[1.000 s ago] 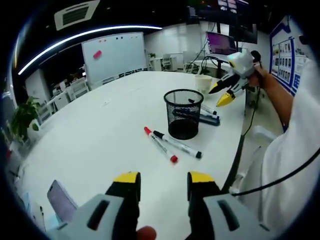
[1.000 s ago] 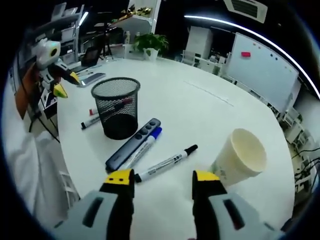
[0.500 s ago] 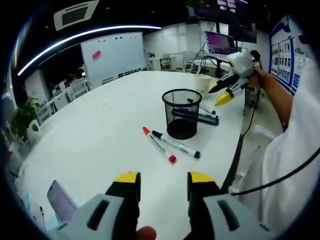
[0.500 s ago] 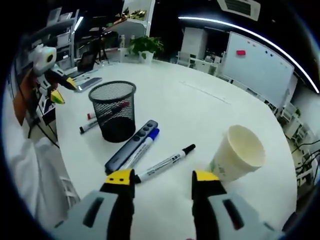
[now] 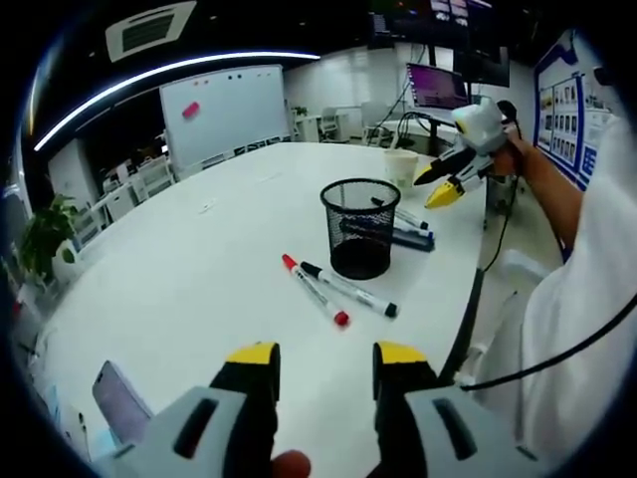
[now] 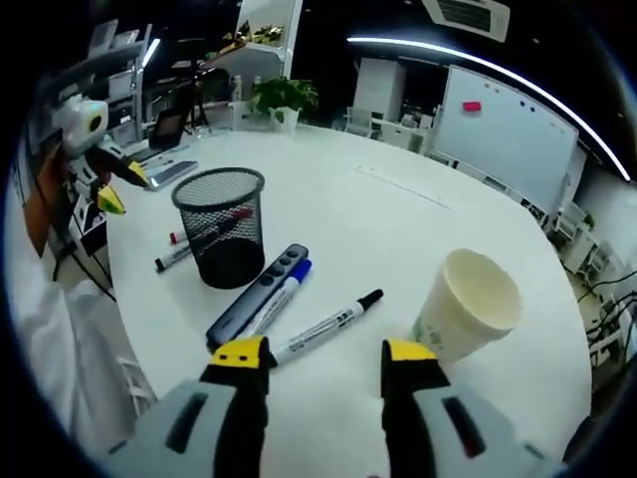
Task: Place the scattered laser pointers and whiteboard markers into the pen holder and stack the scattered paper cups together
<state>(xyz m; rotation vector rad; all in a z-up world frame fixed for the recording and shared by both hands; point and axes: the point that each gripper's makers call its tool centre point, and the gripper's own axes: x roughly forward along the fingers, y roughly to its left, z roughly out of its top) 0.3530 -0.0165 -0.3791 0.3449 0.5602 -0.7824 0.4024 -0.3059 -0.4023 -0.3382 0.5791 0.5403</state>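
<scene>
white round counter, office room behind with whiteboard on far wall.

left gripper view: left tongs at bottom edge, yellow-tipped jaws spread, nothing between them, held above counter. black mesh pen holder upright mid-counter. just in front of it, red marker and black marker lying side by side, tips nearly touching at the far end, fanning apart toward the near end. behind the holder, laser pointer and another pen lying flat, partly hidden by the mesh. paper cup beyond, near far edge. right tongs seen at upper right, raised above counter past the cup, jaws apart, gripped by a hand. phone flat on counter at lower left.

right gripper view: right tongs at bottom, jaws spread, empty, above counter. dark laser pointer and blue-capped marker lying touching, side by side, beside the pen holder. black-capped marker just right of them, near the tongs' tips. paper cup on its side or tilted, mouth facing up-right, near right jaw. red marker and another marker visible past the holder. left tongs at far left, jaws apart. potted plant at far edge.
</scene>
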